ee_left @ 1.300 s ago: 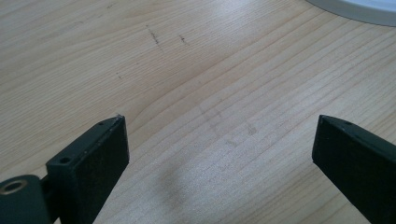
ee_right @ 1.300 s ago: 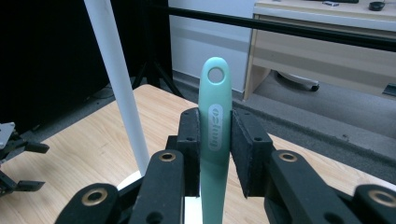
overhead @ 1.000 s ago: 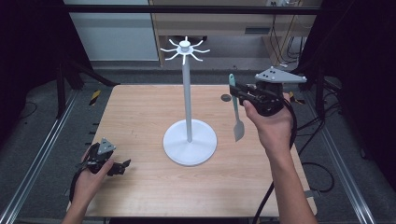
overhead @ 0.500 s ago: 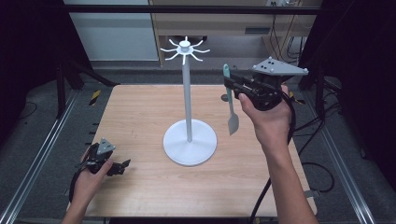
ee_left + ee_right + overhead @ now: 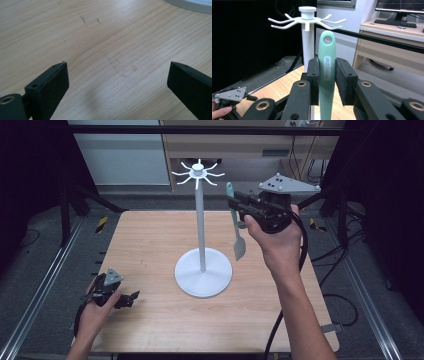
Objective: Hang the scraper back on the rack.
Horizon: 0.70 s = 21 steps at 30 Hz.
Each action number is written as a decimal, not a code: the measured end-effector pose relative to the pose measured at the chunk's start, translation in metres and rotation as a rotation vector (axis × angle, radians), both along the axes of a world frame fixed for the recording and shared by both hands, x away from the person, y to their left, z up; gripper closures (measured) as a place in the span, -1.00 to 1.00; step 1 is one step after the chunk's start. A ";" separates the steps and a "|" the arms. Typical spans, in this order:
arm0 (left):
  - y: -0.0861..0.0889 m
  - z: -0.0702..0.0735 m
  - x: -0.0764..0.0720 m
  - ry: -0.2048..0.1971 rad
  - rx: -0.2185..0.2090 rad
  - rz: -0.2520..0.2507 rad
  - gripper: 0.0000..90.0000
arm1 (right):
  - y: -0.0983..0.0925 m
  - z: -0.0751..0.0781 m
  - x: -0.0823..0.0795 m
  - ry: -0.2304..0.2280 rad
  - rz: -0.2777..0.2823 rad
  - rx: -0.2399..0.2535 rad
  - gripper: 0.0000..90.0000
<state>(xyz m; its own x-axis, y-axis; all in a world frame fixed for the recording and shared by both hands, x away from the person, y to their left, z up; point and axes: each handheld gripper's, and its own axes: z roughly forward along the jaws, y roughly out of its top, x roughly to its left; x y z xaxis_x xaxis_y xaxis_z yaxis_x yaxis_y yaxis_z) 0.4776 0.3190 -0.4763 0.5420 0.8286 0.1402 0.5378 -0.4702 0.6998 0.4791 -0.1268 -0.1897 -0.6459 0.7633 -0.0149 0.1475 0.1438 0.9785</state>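
We have the green spatula [image 5: 327,72] clamped by its handle in the right claw [image 5: 239,205], hanging blade-down beside the white hook stand [image 5: 201,225], lifted clear of the counter [image 5: 150,245]. Pickup looks done; what remains is threading the handle's hole over 1 of the stand's prongs, which sit slightly higher. The hole seems near prong level, though depth is hard to judge. Our left claw [image 5: 131,297] rests apart and empty on the counter.
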 end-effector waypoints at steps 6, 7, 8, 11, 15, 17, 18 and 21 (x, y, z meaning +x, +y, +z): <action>0.000 0.000 0.000 0.000 -0.001 -0.002 -0.92 | 0.010 0.004 0.001 -0.006 0.020 -0.009 0.65; -0.001 0.000 0.000 0.000 -0.001 -0.002 -0.92 | 0.010 0.004 0.001 -0.006 0.020 -0.009 0.65; -0.001 0.000 0.000 0.000 -0.001 -0.002 -0.92 | 0.013 0.004 0.001 -0.006 0.027 -0.011 0.65; -0.001 0.000 0.000 -0.001 -0.005 0.001 -0.92 | 0.015 0.005 0.001 -0.005 0.032 -0.013 0.65; -0.001 -0.001 0.000 0.000 -0.005 -0.001 -0.92 | 0.018 0.005 0.002 -0.006 0.032 -0.021 0.65; -0.001 -0.001 0.001 0.001 -0.005 0.000 -0.92 | 0.019 0.005 0.003 0.000 0.034 -0.023 0.65; -0.001 -0.001 0.001 0.002 -0.005 0.000 -0.92 | 0.020 0.005 0.004 0.003 0.038 -0.025 0.65; -0.001 -0.001 0.001 0.001 -0.005 0.000 -0.92 | 0.022 0.005 0.004 0.005 0.039 -0.033 0.65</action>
<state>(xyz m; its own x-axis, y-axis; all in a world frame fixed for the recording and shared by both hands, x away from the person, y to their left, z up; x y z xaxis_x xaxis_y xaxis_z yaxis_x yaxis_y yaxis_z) 0.4781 0.3180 -0.4773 0.5420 0.8294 0.1352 0.5385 -0.4663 0.7019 0.4833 -0.1051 -0.1846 -0.6750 0.7370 -0.0360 0.1465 0.1817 0.9724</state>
